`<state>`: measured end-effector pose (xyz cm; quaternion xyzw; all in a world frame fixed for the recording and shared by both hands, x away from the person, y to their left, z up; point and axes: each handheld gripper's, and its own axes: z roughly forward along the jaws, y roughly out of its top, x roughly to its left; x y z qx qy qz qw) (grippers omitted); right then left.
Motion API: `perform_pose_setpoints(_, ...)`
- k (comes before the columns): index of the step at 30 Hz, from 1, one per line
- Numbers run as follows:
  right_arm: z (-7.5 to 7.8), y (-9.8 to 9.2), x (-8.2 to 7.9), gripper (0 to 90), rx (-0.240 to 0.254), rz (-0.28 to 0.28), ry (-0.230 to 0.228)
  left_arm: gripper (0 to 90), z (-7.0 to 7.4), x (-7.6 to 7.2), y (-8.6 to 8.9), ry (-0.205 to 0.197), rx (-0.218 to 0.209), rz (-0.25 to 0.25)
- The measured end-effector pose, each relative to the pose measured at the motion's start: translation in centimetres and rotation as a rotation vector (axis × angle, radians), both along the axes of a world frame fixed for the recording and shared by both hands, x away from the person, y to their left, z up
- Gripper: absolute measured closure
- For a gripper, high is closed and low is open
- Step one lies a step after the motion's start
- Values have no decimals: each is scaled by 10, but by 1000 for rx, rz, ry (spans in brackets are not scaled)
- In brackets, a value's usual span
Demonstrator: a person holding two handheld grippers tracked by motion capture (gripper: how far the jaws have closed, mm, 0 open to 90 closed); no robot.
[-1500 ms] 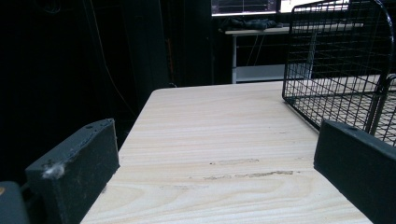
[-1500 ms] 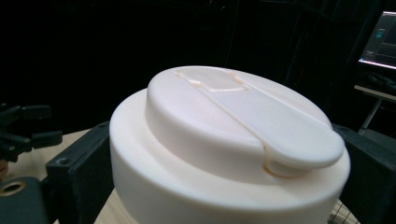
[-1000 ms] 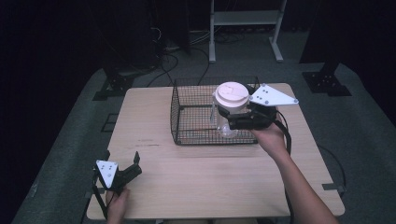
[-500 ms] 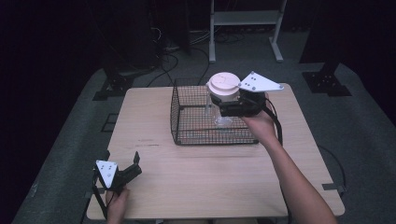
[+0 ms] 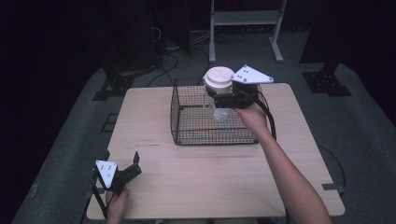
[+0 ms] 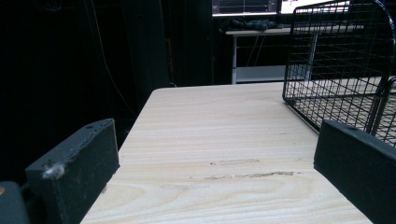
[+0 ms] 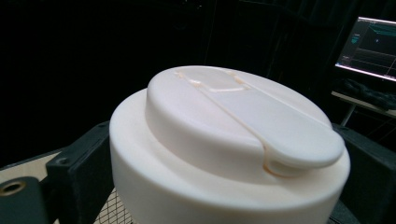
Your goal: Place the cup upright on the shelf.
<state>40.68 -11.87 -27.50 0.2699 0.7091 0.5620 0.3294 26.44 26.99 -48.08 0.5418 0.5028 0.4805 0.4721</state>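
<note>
A clear bottle (image 5: 220, 112) with a wide white lid (image 5: 220, 78) hangs above the black wire basket (image 5: 187, 135), held by my right gripper (image 5: 223, 97), which is shut on it just under the lid. In the right gripper view the white lid (image 7: 233, 135) sits close up between the two black jaws. My left gripper (image 5: 123, 167) rests low at the table's near left corner, open with nothing between its jaws. In the left gripper view the jaws stand wide apart over bare wood, with the basket (image 6: 345, 70) ahead on the right.
The light wooden table (image 5: 205, 186) carries the basket at its far middle. A white metal stand (image 5: 243, 18) and cables lie on the dark floor behind the table. A monitor (image 7: 373, 46) glows in the dark room.
My right gripper has lifted the bottle and carried it left and farther back over the basket. The left gripper has stayed still.
</note>
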Motion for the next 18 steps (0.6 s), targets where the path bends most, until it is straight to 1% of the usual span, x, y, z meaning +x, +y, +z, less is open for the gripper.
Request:
perform_pose_setpoints(1, 0, 0, 0, 45, 0, 0, 0, 0, 0, 0, 0, 0, 0, 0)
perform_pose_setpoints(6, -7, 4, 11, 45, -9, -10, 8, 0, 0, 0, 0, 0, -2, -2)
perform_pose_setpoints(9, -11, 7, 14, 45, -21, -20, 4, 0, 0, 0, 0, 0, -2, -1)
perform_pose_setpoints(10, -15, 10, 18, 45, -29, -22, 8, 0, 0, 0, 0, 0, -4, -1)
perform_pose_setpoints(12, -16, 11, 20, 45, -26, -19, 13, 0, 0, 0, 0, 0, -4, -2)
perform_pose_setpoints(14, -22, 13, 26, 45, -18, -16, 26, 0, 0, 0, 0, -1, -4, -4)
perform_pose_setpoints(15, -22, 13, 26, 45, -18, -16, 26, 0, 0, 0, 0, -1, -4, -4)
perform_pose_setpoints(18, -28, 15, 33, 45, -23, -17, 38, 0, 0, 0, 1, -1, -7, -4)
